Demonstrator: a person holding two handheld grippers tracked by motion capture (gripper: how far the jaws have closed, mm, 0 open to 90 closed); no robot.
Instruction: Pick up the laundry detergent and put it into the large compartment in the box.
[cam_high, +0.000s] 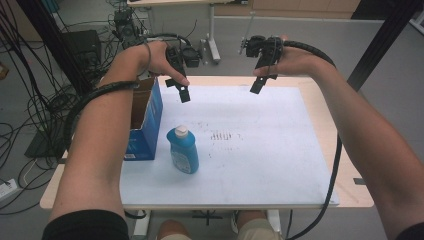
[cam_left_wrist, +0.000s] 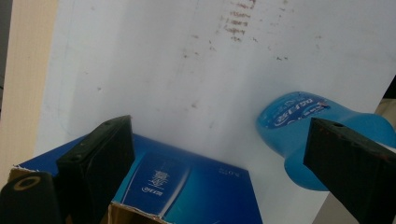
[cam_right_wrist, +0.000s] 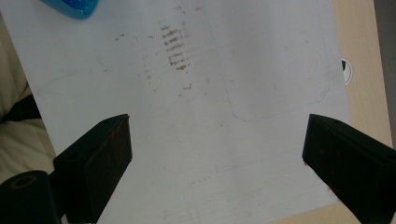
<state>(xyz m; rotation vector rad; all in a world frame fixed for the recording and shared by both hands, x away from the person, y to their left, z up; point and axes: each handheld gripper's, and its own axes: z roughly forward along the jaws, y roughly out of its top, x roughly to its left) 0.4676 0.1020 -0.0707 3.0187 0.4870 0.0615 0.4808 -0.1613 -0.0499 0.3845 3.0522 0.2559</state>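
hovering above the far edge of the white mat (cam_high: 260, 150), both grippers are held off the table with nothing between their jaws: left gripper (cam_high: 179, 89) jaws spread wide, right gripper (cam_high: 262, 80) jaws spread wide too. blue bottle (cam_high: 182, 150) stands upright on the mat's left part, just beside the open blue box (cam_high: 147, 125) at the table's left edge, well below the left gripper.
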